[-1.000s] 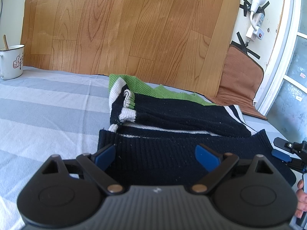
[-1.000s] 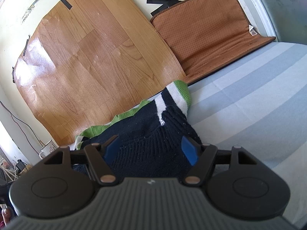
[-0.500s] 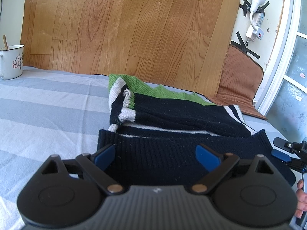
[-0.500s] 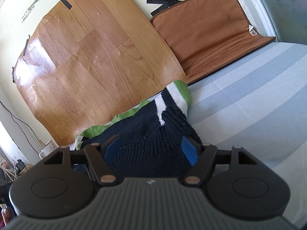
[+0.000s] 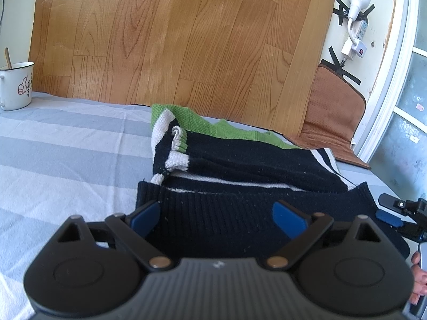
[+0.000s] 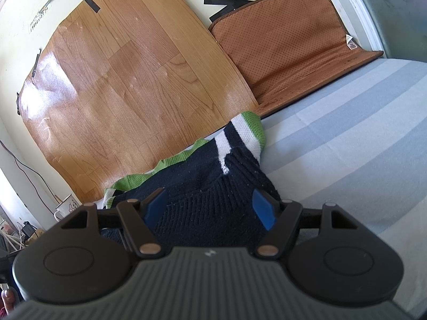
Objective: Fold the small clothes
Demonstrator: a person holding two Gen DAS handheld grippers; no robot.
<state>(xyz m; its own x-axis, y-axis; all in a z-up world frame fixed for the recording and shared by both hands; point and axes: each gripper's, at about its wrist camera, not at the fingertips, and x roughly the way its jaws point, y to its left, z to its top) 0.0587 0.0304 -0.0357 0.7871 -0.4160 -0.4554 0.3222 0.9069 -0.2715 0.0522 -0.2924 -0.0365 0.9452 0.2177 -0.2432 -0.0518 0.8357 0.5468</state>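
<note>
The knit sweater [image 5: 240,186] lay partly folded at frame centre on the striped bed [image 5: 66,160]. The left claw [image 5: 218,213] and right claw [image 6: 210,208] both gaped, released, over its ribbed hem. Uneven pinches might skew the fold; thick knit could slip.

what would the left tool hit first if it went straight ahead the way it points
Probably the sweater: its dark ribbed hem lies right between the open fingers of the left tool, with the folded sleeve behind it. Depth is unclear, so it may skim just over the hem.
</note>
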